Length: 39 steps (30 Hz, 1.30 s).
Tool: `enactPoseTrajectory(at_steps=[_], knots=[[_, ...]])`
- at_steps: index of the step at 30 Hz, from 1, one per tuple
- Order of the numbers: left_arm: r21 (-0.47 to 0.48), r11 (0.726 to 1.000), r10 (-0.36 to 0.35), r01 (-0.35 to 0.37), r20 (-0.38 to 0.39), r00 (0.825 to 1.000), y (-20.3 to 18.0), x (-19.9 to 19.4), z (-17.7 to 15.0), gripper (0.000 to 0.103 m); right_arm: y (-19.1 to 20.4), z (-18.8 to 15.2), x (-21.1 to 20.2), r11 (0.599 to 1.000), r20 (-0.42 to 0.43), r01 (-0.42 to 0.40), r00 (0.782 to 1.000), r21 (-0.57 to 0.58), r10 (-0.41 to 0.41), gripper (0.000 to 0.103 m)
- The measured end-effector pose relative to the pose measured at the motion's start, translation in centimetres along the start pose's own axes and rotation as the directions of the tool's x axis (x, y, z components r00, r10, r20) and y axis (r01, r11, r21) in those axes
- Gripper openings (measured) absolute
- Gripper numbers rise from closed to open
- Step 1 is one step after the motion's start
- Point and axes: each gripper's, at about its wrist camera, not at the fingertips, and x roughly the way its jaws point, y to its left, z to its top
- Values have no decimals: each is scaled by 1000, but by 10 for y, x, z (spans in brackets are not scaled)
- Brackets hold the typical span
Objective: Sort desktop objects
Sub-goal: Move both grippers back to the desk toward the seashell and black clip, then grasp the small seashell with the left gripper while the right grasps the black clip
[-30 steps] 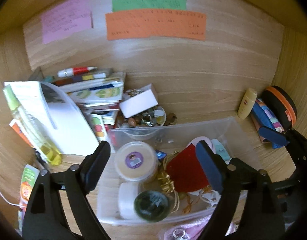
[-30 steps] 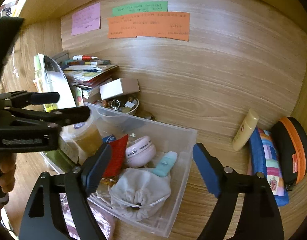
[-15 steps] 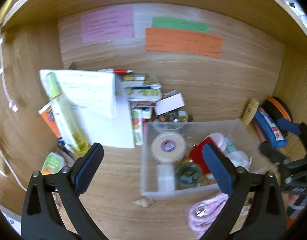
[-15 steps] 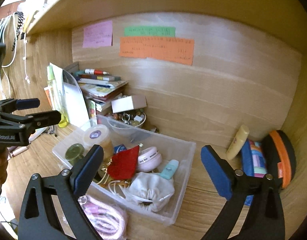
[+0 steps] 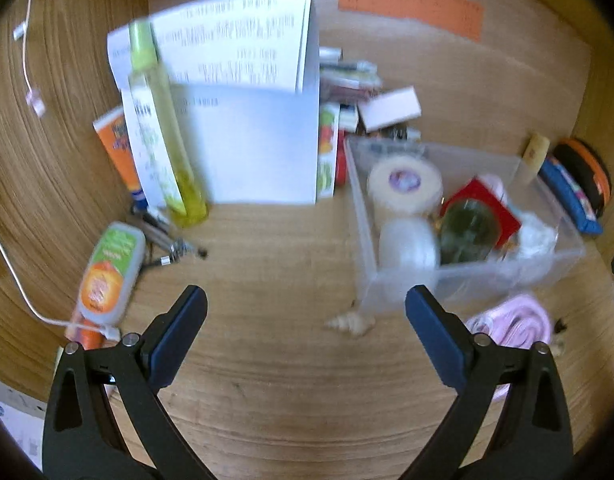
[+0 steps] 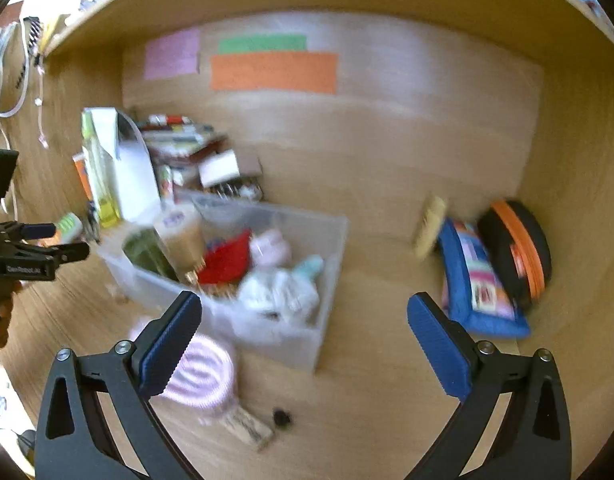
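Note:
A clear plastic bin [image 5: 563, 256] on the wooden desk holds a cream tape roll [image 5: 405, 186], a white roll [image 5: 407, 248], a green-lidded jar [image 5: 467, 228] and a red pouch [image 5: 503, 216]. My left gripper [image 5: 307, 304] is open and empty over bare desk, left of the bin's near corner. A yellow-green spray bottle [image 5: 163, 136] and an orange-and-green tube [image 5: 111, 272] stand further left. My right gripper [image 6: 305, 312] hangs in front of the bin [image 6: 331, 280]. Its jaws are opening with nothing between them. The left gripper [image 6: 67, 241] shows at the far left, held by a hand [image 6: 3, 320].
A pink coiled cord [image 6: 203, 372] lies before the bin, with a small shell [image 5: 349, 322] nearby. A blue pencil case [image 6: 479, 284], a black-and-orange case [image 6: 515, 248] and a cream tube [image 6: 429, 226] sit in the right corner. White paper [image 5: 259, 140] and stacked books stand behind.
Both grippers have pulled back from the bin and their jaws have spread wider. The left one swung left, so the bottle and tube now fill its view.

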Motion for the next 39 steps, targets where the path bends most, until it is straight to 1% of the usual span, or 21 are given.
enactPoseTrajectory(at_steps=[3,6,9,11,13,14,16,17,18,19,20,21,22,24,25,29,31,33,35,38,39], knots=[[17,1000,2,-1,-44,999,-1,14,-12,101,-7,-20,4,1000,-39,9,999,26,-7,102],[49,999,22,-19,-64,998,-5,25,-20,101,-16,-41,5,997,-78,31,997,66,-26,102],[78,996,38,-32,-75,996,-12,33,-26,101,-26,-58,11,991,-132,23,991,133,-5,100],[81,996,40,-34,-81,996,-15,37,-28,101,-31,-65,13,986,-148,7,989,170,18,100],[79,996,39,-32,-86,996,-16,40,-28,101,-32,-71,12,985,-152,10,988,174,17,98],[78,996,39,-32,-87,995,-17,42,-28,101,-32,-73,14,985,-159,12,987,169,15,96],[77,996,41,-34,-87,995,-18,43,-27,101,-32,-75,18,987,-182,8,983,158,21,82],[75,996,47,-41,-85,995,-18,44,-26,101,-31,-75,23,988,-204,-11,978,155,43,77],[74,996,46,-39,-87,995,-18,45,-25,100,-31,-76,26,987,-221,-32,973,157,66,69],[74,997,42,-35,-91,995,-19,46,-25,100,-29,-77,30,986,-242,-56,966,158,93,66],[73,997,42,-35,-92,995,-20,47,-24,99,-27,-78,32,986,-251,-66,962,155,104,59],[77,996,41,-34,-93,995,-21,48,-24,94,-24,-78,35,987,-259,-76,959,143,112,52],[81,996,41,-34,-96,994,-22,50,-24,93,-21,-78,38,988,-268,-81,957,129,114,49],[93,995,39,-30,-106,994,-25,52,-25,84,-15,-78,41,990,-272,-92,955,108,119,44],[98,995,40,-29,-111,993,-26,53,-25,82,-13,-77,41,990,-272,-103,954,99,126,41],[95,995,30,-20,-113,993,-27,54,-24,77,-11,-74,43,989,-281,-117,950,88,138,37],[85,996,21,-11,-114,993,-26,55,-23,73,-13,-72,44,987,-286,-129,946,99,153,25],[73,997,10,-2,-117,993,-25,56,-22,68,-17,-69,48,985,-295,-132,942,112,160,23],[69,998,1,7,-119,993,-27,56,-21,67,-19,-67,48,985,-297,-132,941,113,160,23],[86,996,-1,11,-108,994,-29,55,-20,61,-15,-68,49,986,-297,-139,942,91,160,22],[95,995,-1,11,-103,995,-31,54,-20,58,-13,-69,50,987,-299,-140,941,80,158,20]])
